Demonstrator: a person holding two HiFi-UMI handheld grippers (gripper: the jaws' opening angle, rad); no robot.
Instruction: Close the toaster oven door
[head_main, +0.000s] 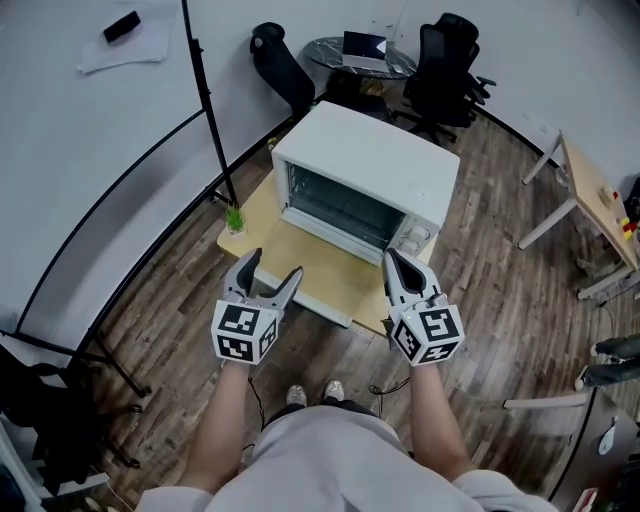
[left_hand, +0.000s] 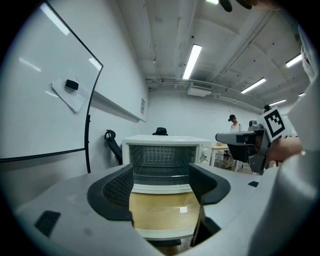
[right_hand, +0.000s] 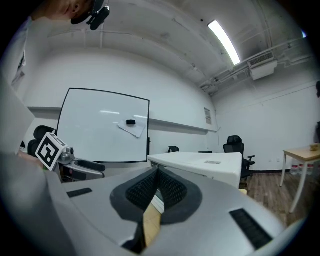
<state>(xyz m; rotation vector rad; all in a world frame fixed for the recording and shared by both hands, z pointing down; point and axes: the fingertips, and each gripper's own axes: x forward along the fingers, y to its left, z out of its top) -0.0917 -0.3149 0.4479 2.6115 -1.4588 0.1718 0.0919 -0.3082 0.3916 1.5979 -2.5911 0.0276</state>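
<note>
At centre frame, slip your empty, wide-open left gripper (head_main: 273, 268) under the lowered toaster oven door (head_main: 322, 266) and lift evenly; your right gripper (head_main: 396, 260) is pinched together, holding nothing.

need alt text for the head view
A white toaster oven sits on a small wooden table, its door lying open toward the person. The open left gripper and shut right gripper flank the door.

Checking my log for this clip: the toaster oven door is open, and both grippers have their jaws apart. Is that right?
Not quite. The toaster oven door is open and the left gripper has its jaws apart, but the right gripper has its jaws together with nothing between them. The right gripper view shows this.
</note>
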